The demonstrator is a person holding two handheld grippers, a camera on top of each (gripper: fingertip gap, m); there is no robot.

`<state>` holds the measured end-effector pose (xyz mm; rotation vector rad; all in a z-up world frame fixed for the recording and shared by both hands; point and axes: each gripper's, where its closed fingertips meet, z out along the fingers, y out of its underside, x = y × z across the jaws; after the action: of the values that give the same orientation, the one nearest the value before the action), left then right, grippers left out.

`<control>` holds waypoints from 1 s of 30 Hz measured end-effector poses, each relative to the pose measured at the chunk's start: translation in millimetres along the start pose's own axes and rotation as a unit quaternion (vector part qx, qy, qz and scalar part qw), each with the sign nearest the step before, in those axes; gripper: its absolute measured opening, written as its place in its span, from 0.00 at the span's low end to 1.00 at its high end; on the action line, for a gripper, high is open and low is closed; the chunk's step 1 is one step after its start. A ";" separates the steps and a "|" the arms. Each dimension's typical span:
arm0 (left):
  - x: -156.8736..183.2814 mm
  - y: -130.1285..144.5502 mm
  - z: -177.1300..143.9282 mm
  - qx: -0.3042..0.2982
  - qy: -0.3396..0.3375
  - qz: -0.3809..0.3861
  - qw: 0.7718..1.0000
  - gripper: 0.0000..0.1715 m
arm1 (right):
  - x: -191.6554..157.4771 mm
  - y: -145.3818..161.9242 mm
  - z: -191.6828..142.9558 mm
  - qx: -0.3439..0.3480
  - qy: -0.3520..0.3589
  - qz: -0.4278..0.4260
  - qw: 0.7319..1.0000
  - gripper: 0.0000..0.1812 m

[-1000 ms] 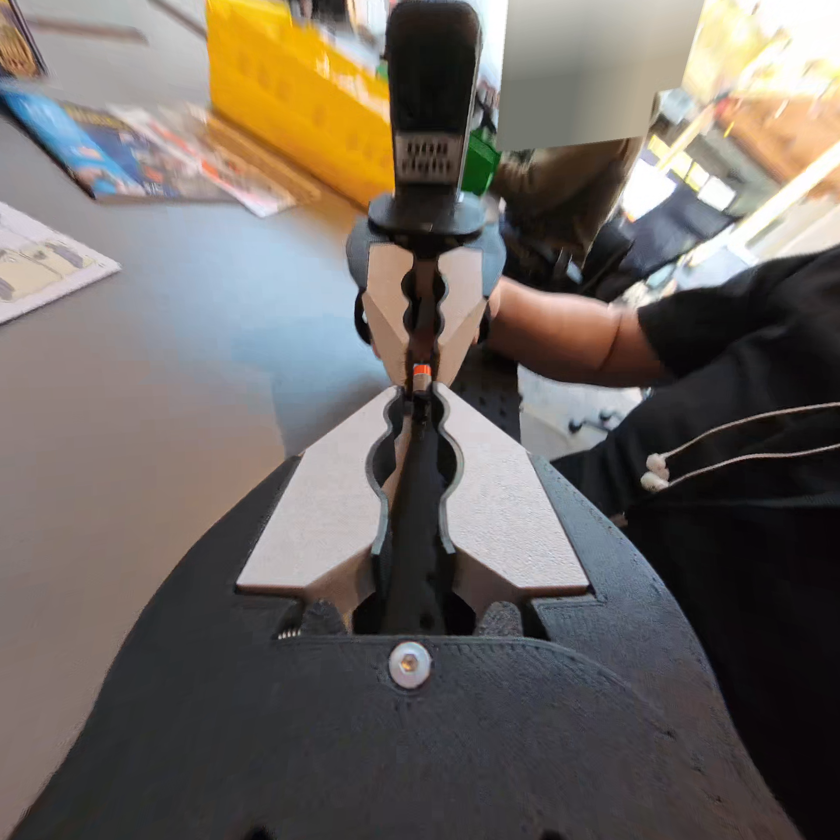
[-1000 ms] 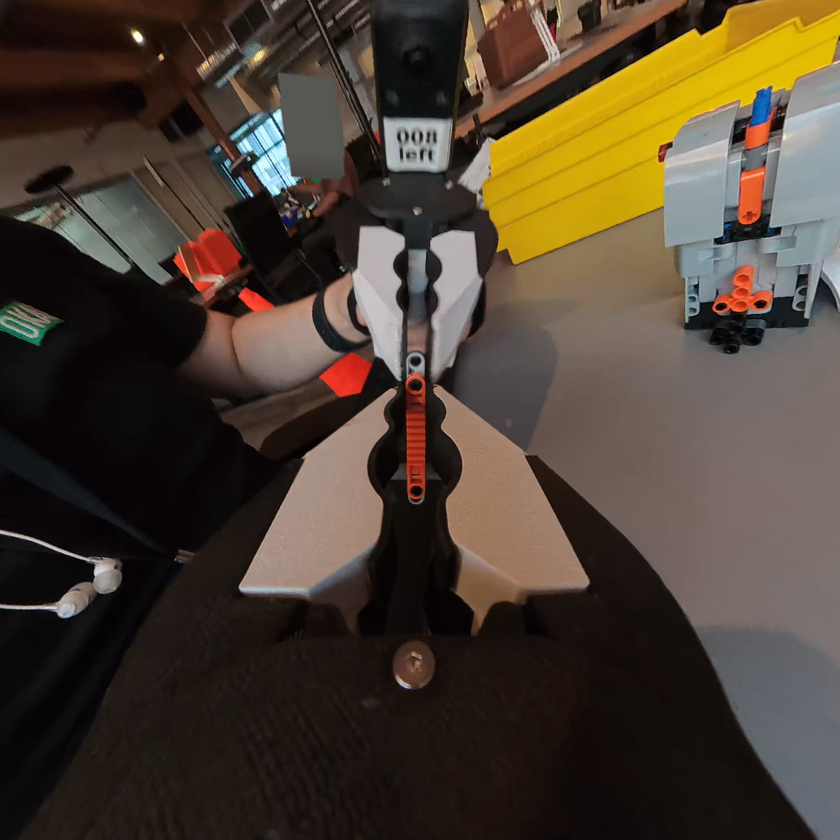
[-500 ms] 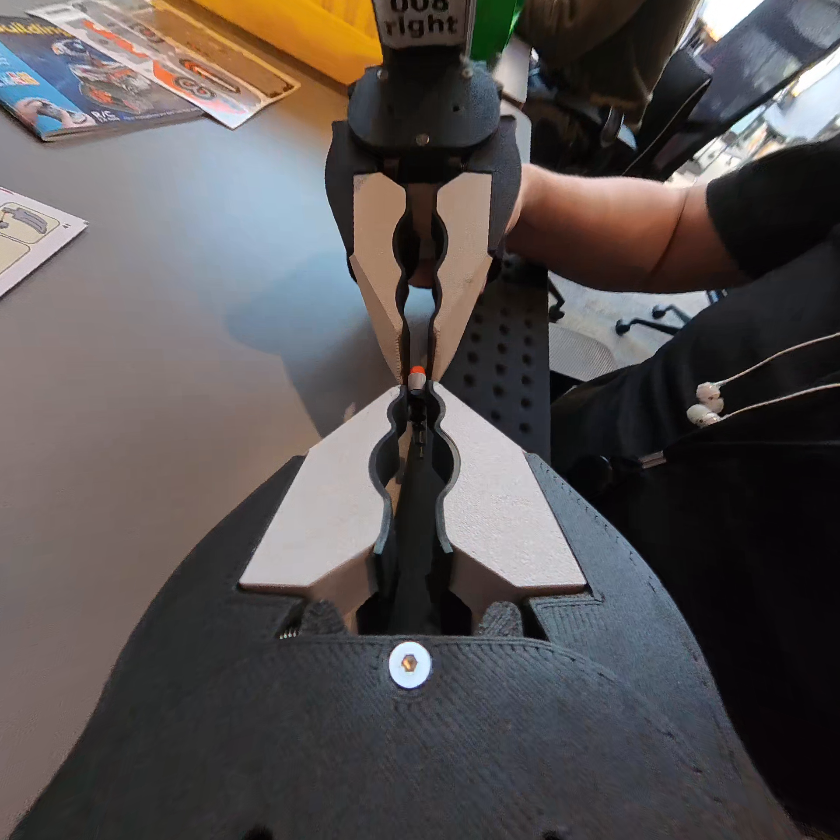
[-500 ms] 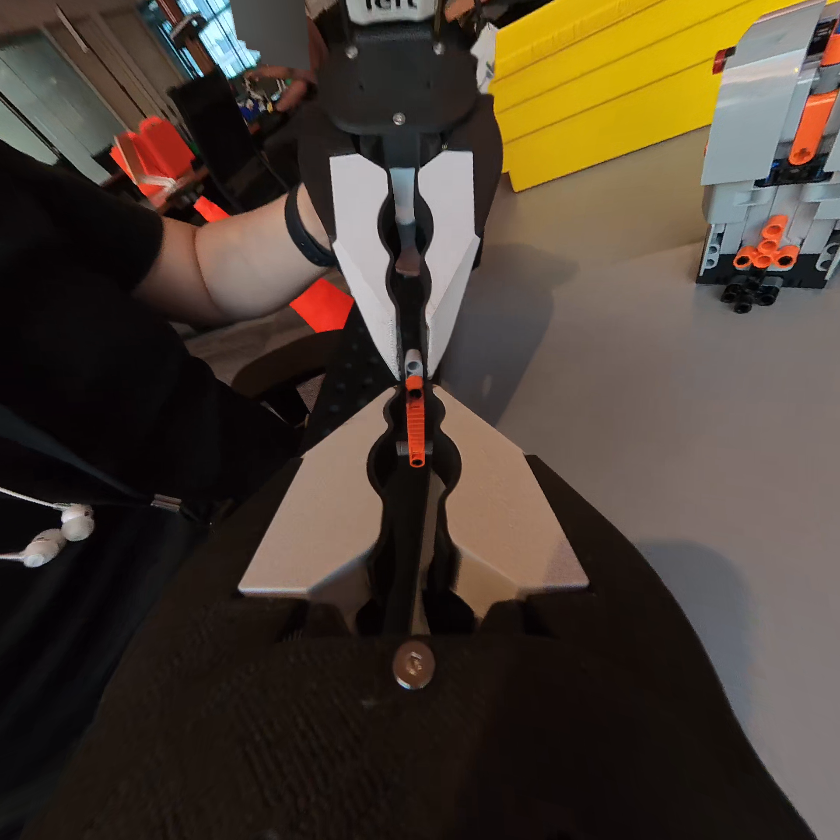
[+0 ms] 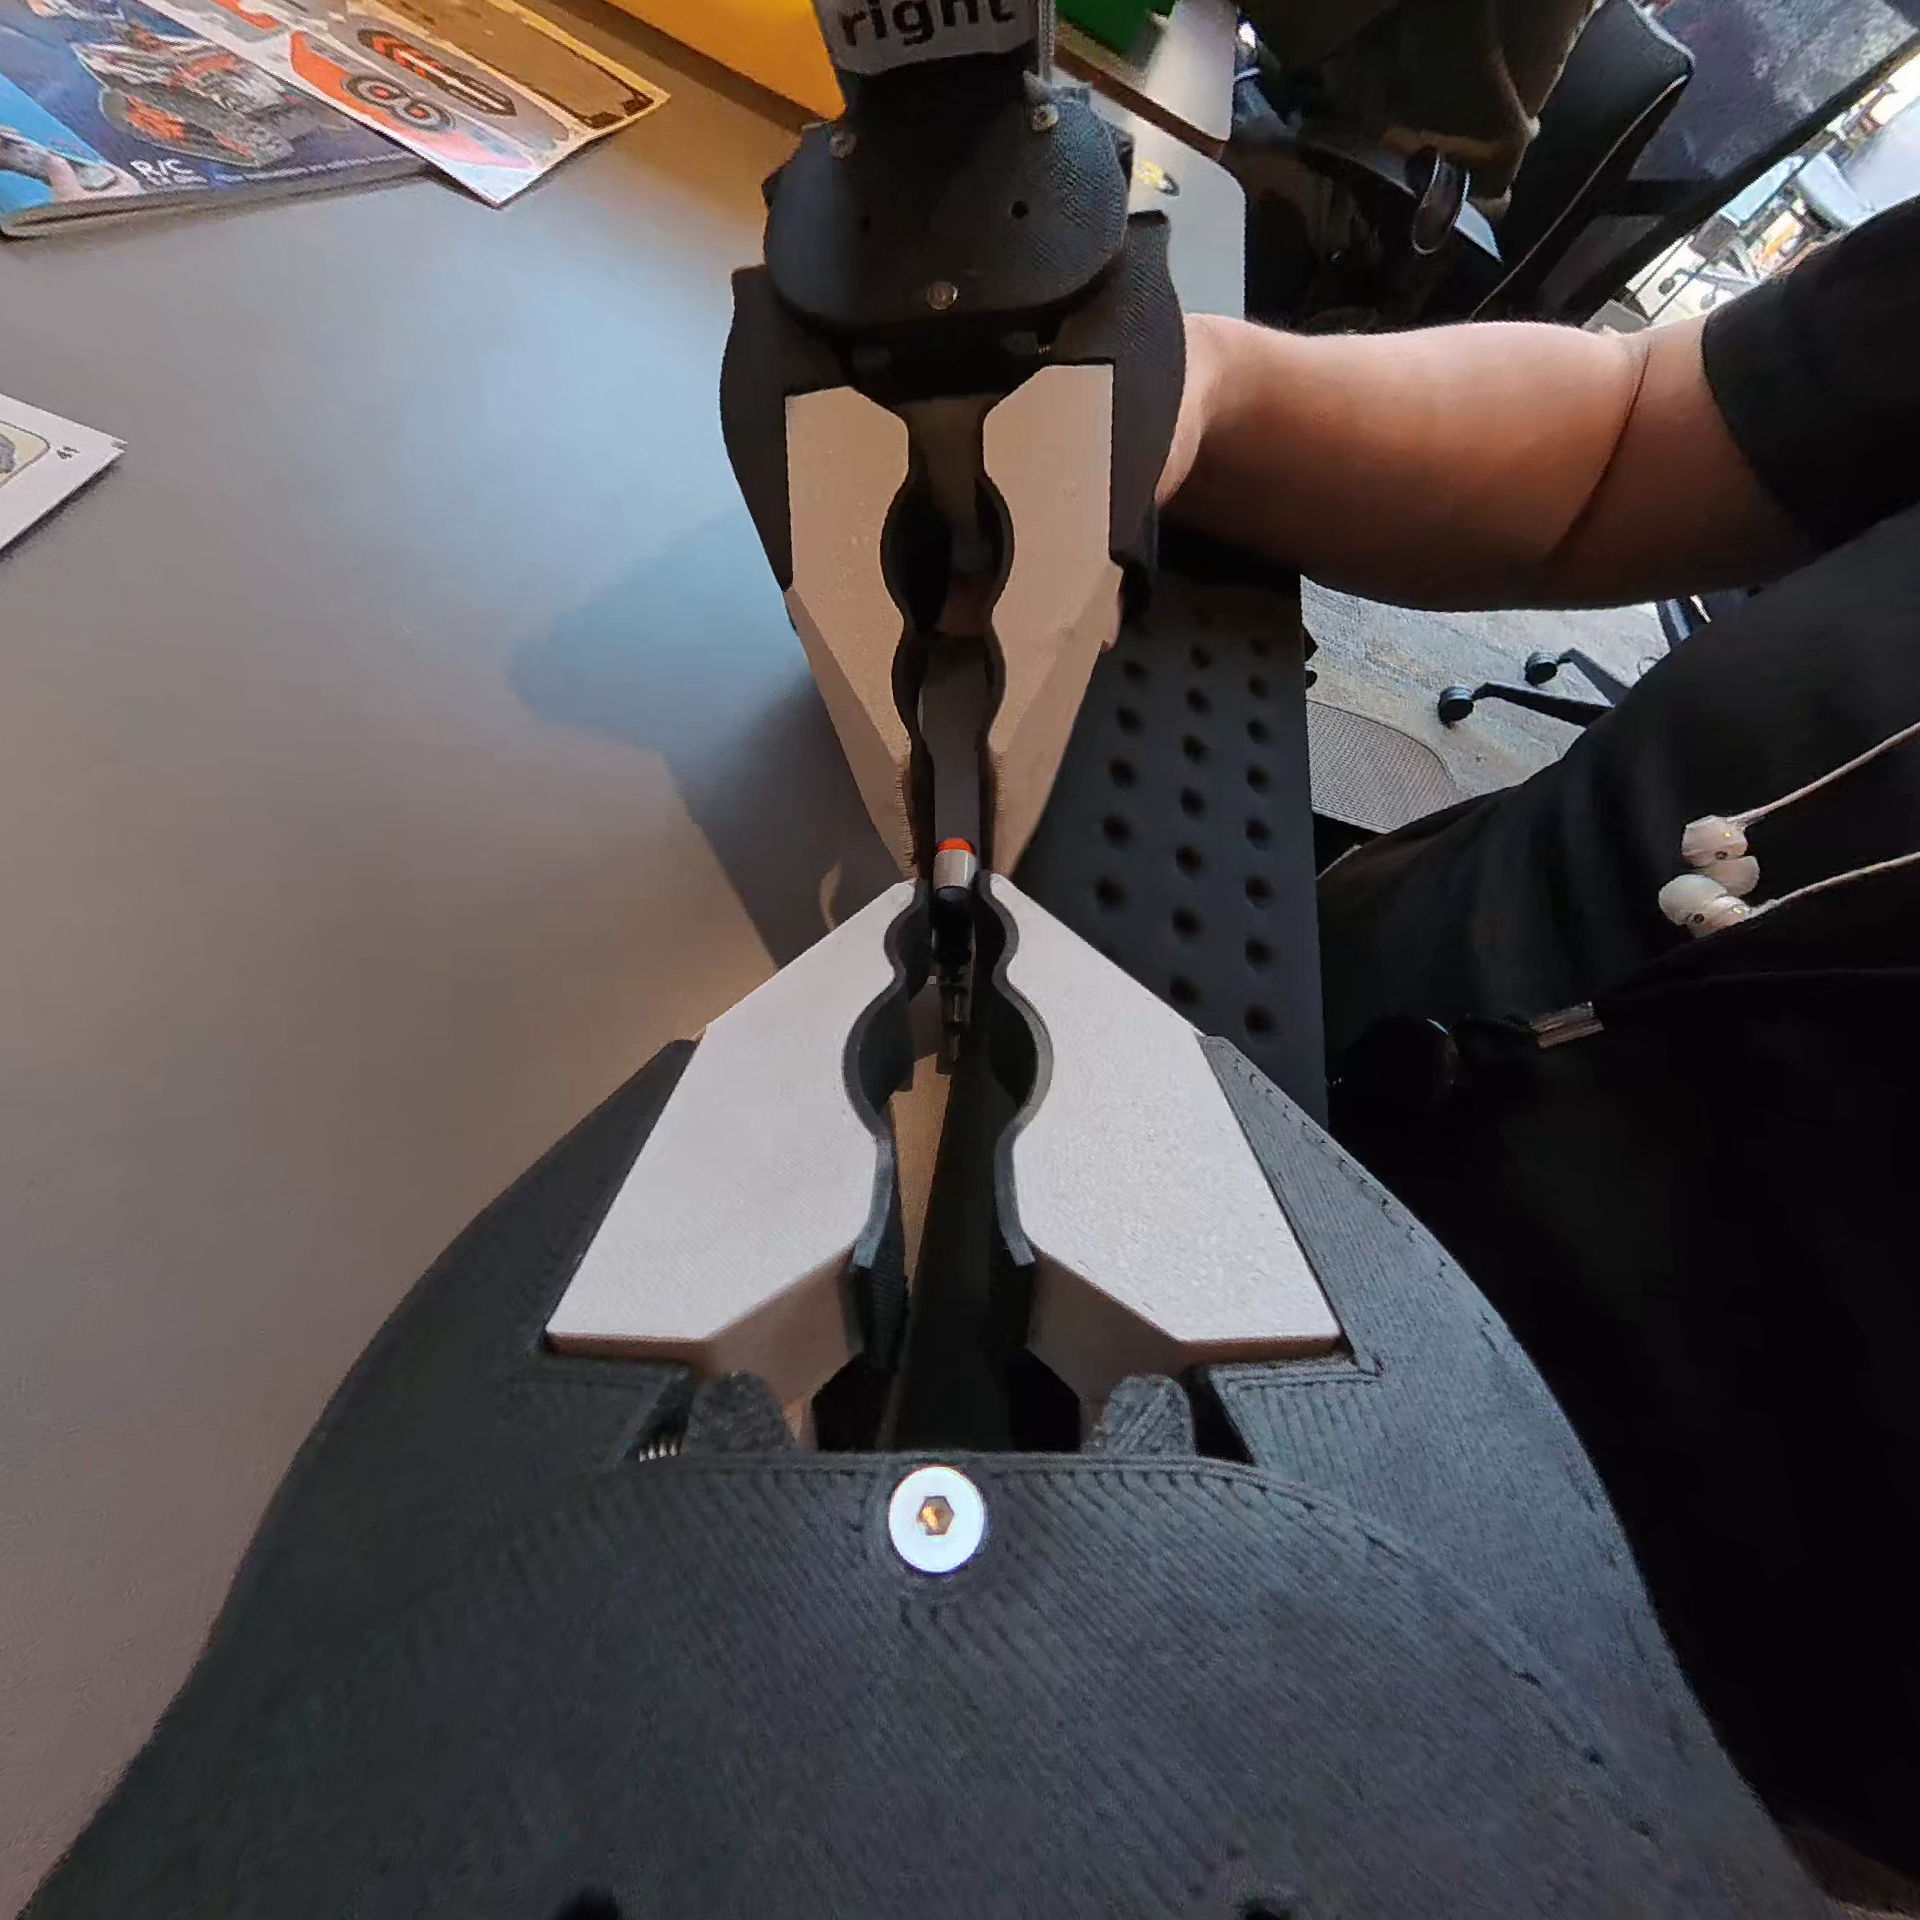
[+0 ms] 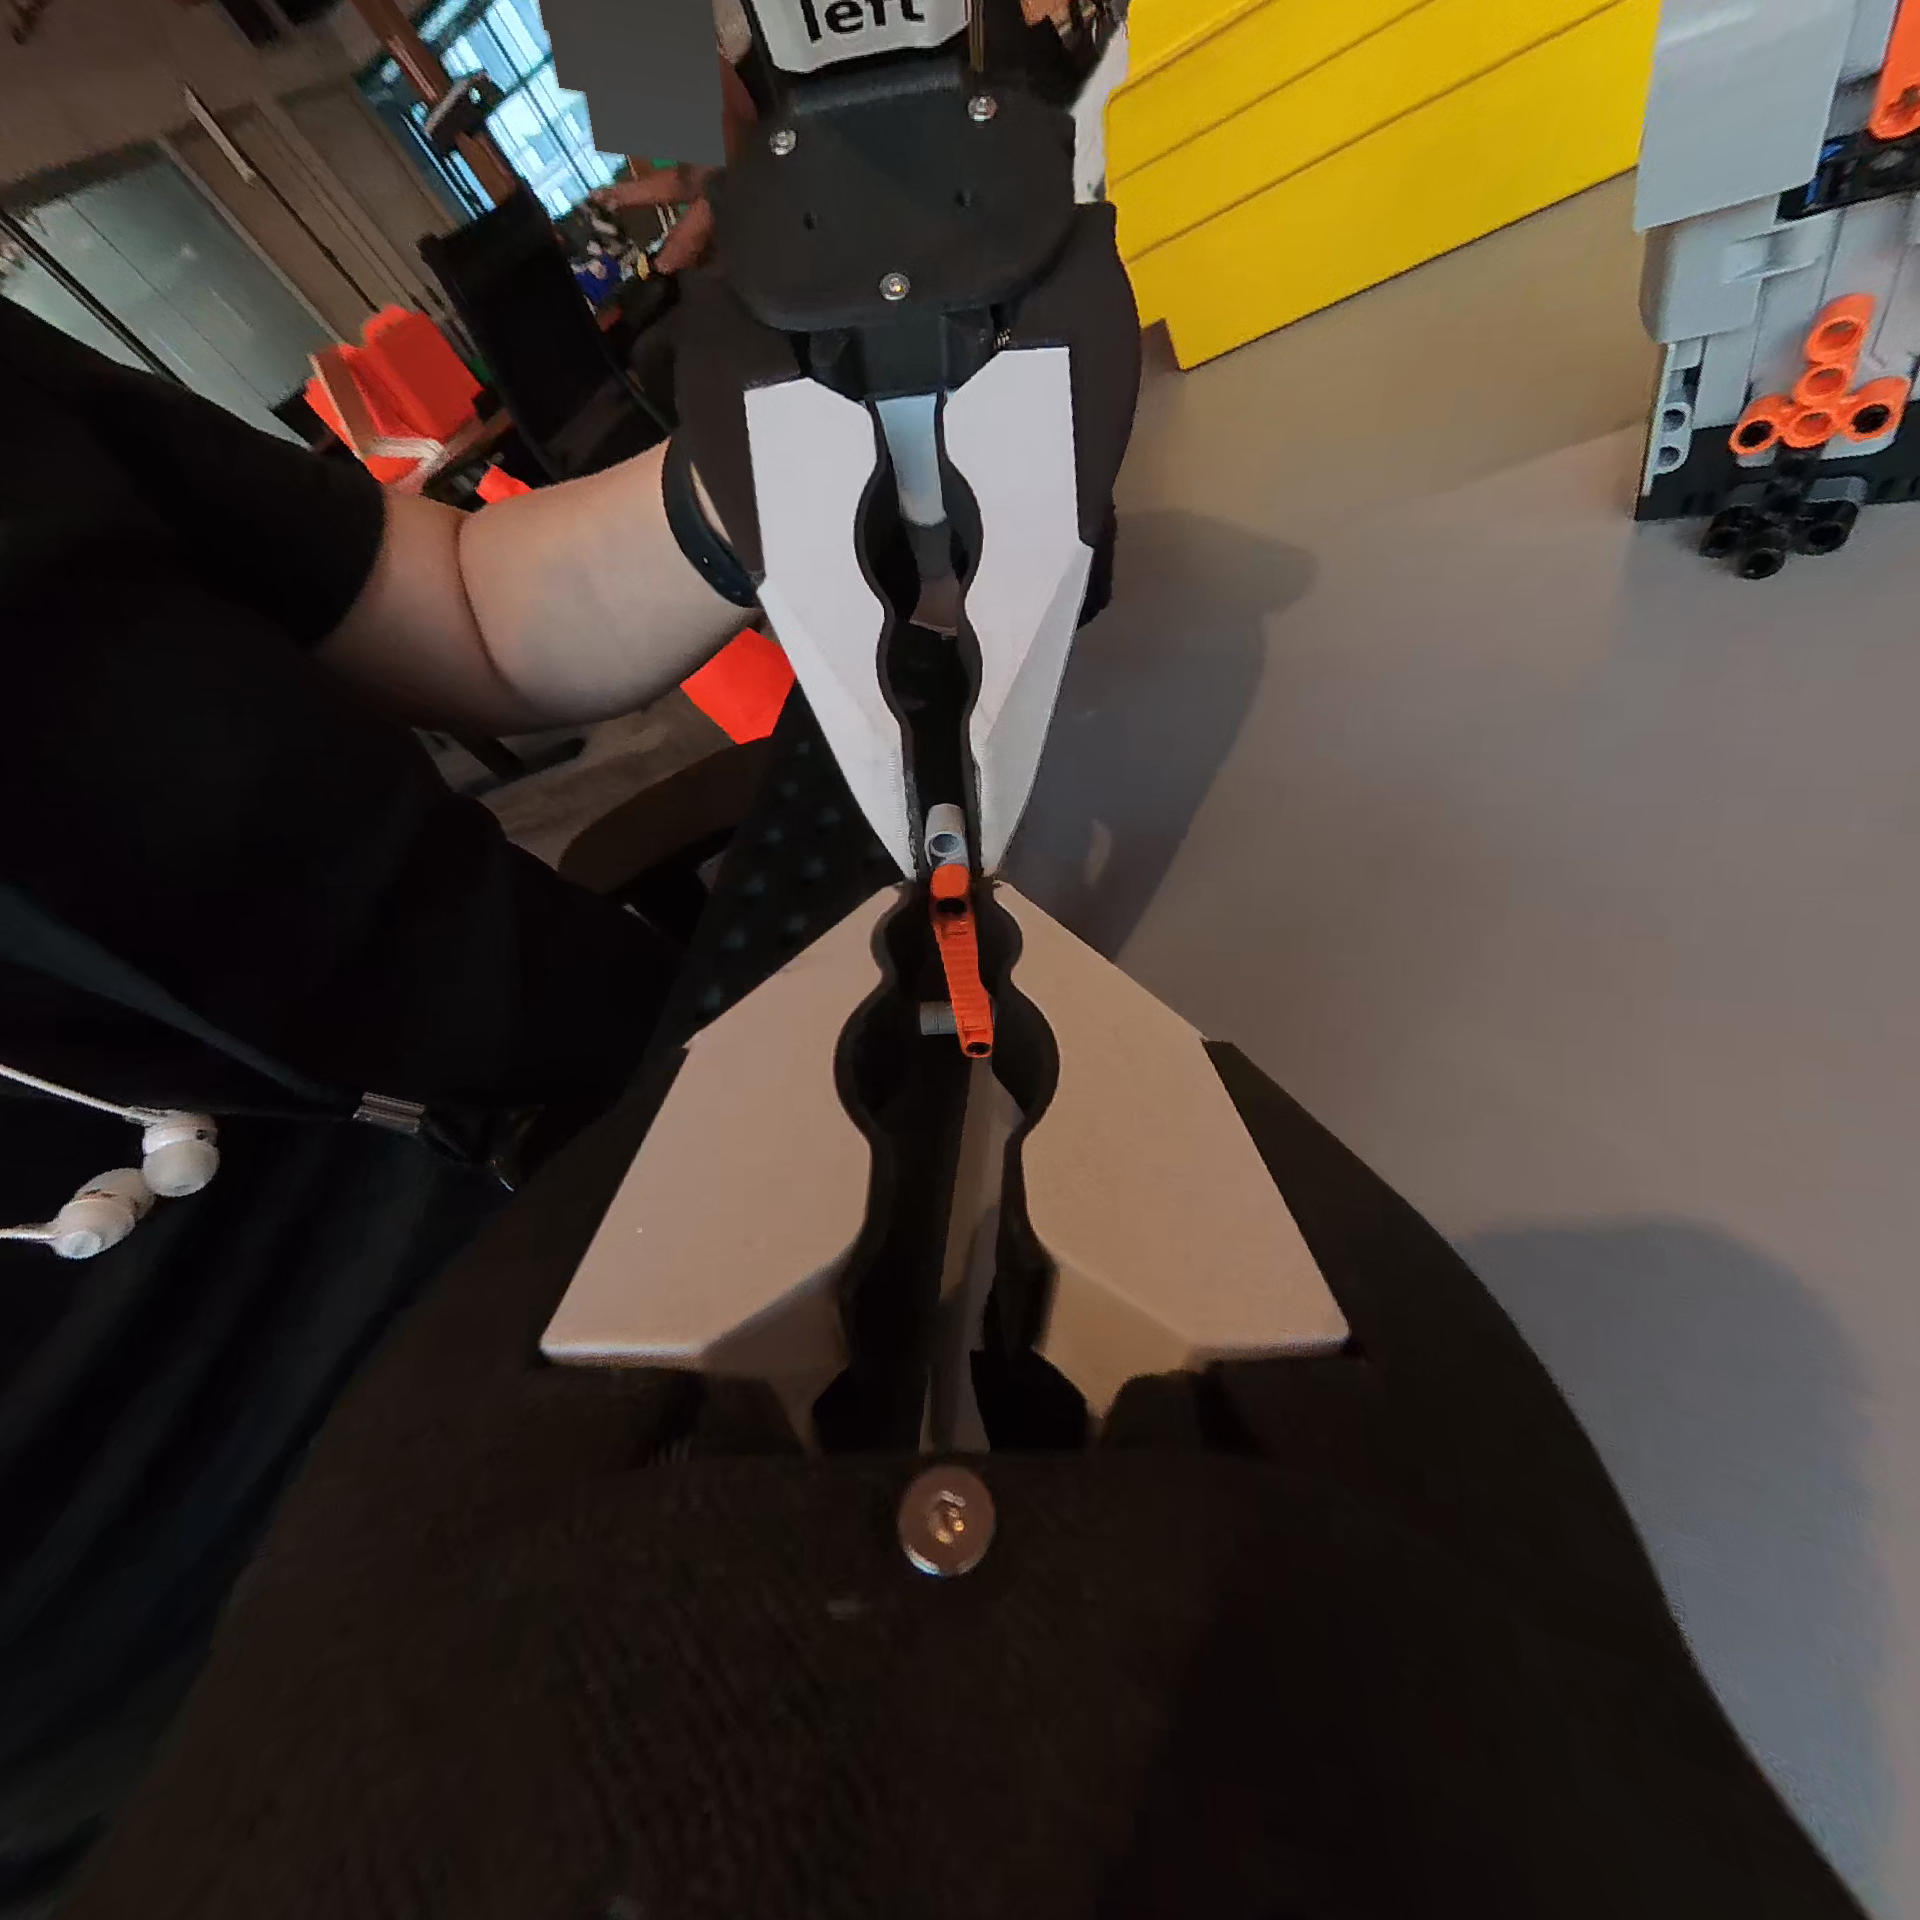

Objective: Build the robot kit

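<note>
Over the grey table [image 6: 1455,831], tip to tip: right tool [image 6: 951,904] clamps a slim orange plastic beam [image 6: 958,971], left tool [image 5: 951,914] pinches a small grey connector [image 5: 953,869].

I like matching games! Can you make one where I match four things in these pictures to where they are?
Things:
1. orange toy beam
2. small grey connector
3. yellow bin
4. white earbuds

Places:
A. hanging against the person's black shirt
B. standing on the grey table, behind the grippers
C. pinched in the tips of the left gripper
D. clamped in the right gripper, with a grey pin sticking out sideways

Pairs: 1-D, 2-C, 3-B, 4-A
</note>
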<state>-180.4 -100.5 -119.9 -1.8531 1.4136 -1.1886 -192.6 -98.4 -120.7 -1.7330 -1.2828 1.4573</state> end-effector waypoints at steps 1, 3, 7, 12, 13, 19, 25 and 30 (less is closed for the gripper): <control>-0.5 -0.1 0.2 0.000 0.000 0.000 1.000 0.03 | 0.5 -0.1 -0.2 0.001 -0.002 0.007 1.000 0.05; -1.3 -0.3 0.5 0.004 0.003 -0.002 1.000 0.03 | 1.7 1.2 -0.4 -0.005 -0.001 0.010 1.000 0.04; -1.3 -0.8 1.2 0.015 0.014 -0.011 1.000 0.03 | 1.2 1.4 -1.1 -0.015 0.012 -0.032 0.999 0.03; 0.3 -0.2 -1.0 0.027 0.037 -0.025 0.999 0.04 | 0.0 0.7 0.1 -0.004 0.012 -0.028 1.000 0.03; 0.9 -0.1 -1.1 0.027 0.042 -0.027 0.998 0.04 | -0.5 0.9 0.1 -0.004 0.010 -0.030 0.999 0.04; 1.0 11.9 5.1 -0.017 0.046 -0.028 0.998 0.06 | 0.1 1.8 -2.0 -0.001 0.007 -0.025 1.000 0.03; -1.1 10.7 5.4 -0.013 0.041 -0.032 0.999 0.04 | 2.4 0.8 -2.4 0.003 0.009 -0.016 1.000 0.04; -0.8 9.4 6.0 -0.011 0.035 -0.026 0.999 0.03 | 2.1 -0.2 -3.6 0.007 0.000 -0.001 1.000 0.04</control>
<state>-179.8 -103.3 -130.7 -1.8898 1.4296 -1.2795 -189.3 -95.8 -120.5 -1.7222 -1.2695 1.4615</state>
